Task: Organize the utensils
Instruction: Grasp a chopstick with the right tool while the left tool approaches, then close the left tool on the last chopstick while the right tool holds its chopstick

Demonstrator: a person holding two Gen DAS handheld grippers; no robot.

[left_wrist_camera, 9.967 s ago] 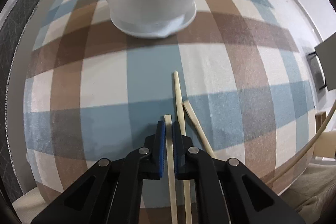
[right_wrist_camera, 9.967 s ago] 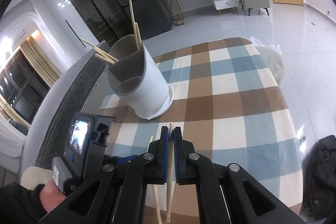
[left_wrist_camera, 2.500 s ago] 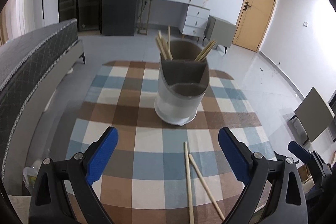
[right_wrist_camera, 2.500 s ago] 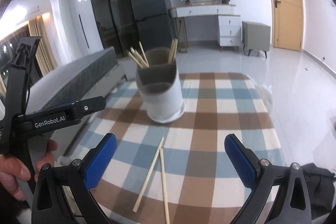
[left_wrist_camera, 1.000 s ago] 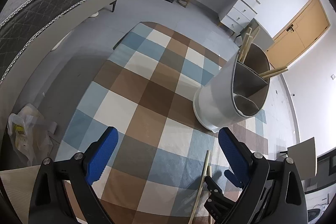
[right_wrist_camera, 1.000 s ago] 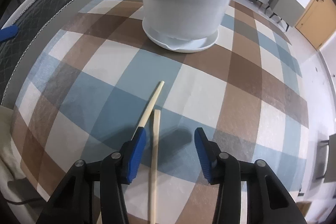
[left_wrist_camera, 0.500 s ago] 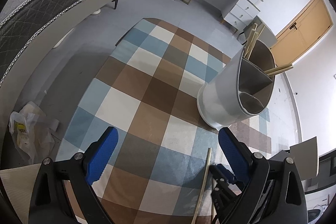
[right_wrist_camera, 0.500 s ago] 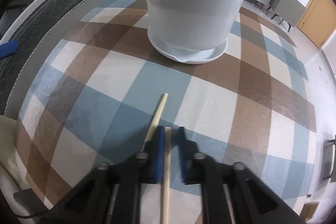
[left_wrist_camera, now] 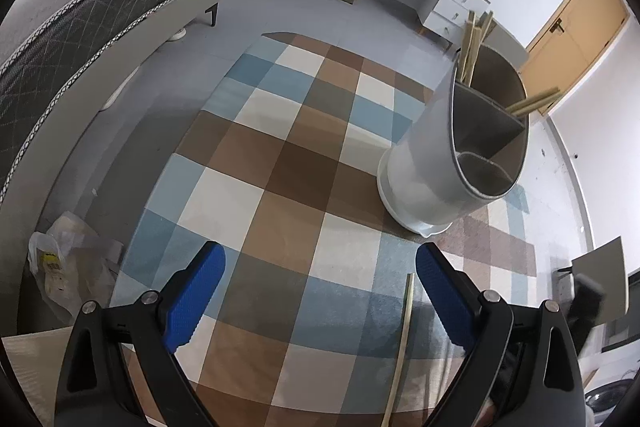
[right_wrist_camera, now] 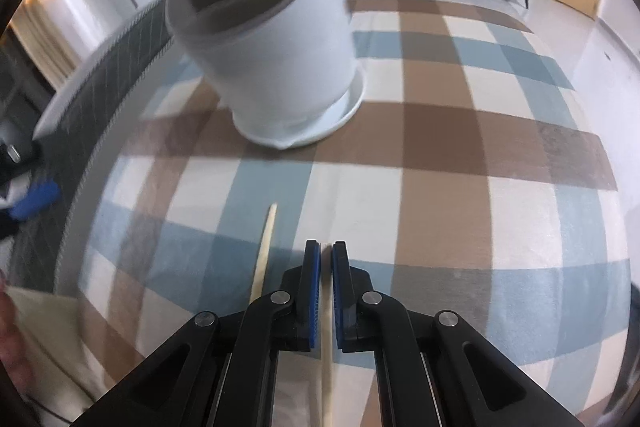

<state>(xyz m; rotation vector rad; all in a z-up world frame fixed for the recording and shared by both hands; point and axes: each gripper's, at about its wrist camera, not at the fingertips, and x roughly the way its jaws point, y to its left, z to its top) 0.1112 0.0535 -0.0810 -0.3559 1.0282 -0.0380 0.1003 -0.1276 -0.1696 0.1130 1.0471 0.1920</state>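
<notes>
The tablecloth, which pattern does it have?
Checked tablecloth: blue, brown and cream squares; clearest in the left wrist view.

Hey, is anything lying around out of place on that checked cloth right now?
Yes: one chopstick lies loose on the checked cloth, short of the white holder where the others stand.

1. Even, bright indoor light; soft shadows on the cloth [left_wrist_camera: 304, 163].
2. Right wrist view motion-blurred, worst at the holder [right_wrist_camera: 276, 67] and left edge.
3. Strong fisheye bending; black corners.
</notes>
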